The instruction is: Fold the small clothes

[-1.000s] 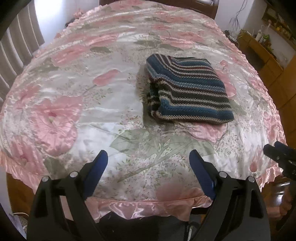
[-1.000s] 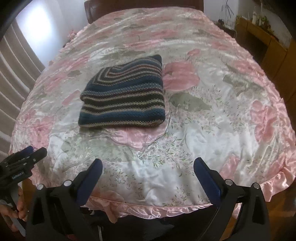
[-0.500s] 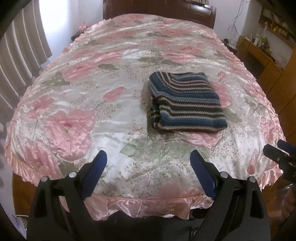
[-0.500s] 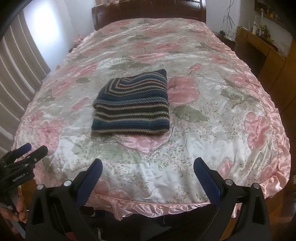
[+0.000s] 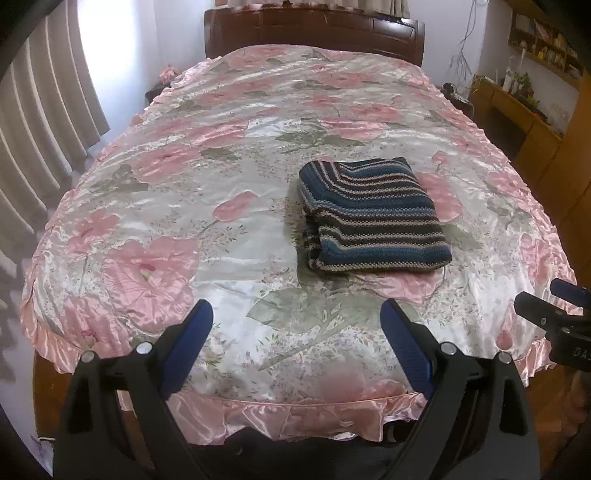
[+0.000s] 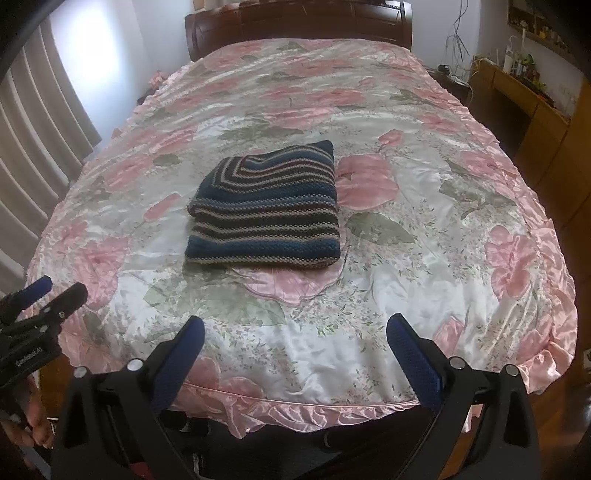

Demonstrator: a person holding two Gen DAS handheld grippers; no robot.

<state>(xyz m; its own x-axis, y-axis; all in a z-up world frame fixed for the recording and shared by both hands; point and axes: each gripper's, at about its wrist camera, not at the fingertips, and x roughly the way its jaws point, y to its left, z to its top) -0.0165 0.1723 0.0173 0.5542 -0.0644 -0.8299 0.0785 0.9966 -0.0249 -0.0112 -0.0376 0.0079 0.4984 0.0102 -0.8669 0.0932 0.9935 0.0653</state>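
A bed [image 5: 258, 192] fills most of both views, covered by a glossy satin bedspread [image 5: 177, 258] printed with large pink flowers and grey-green leaves, its pink ruffled edge [image 5: 303, 417] hanging over the near side; a dark wooden headboard [image 5: 314, 31] stands at the far end; pleated beige curtains [image 5: 40, 122] hang along the left; a wooden sideboard [image 5: 524, 122] with small cluttered items stands at the right, a shelf [image 5: 543, 44] on the wall above it.

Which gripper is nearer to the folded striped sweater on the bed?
Neither clearly. The left gripper hangs over the bed's foot, the folded striped sweater ahead to its right; the right gripper hangs there too, the sweater ahead, slightly left. Both open, apart from it.
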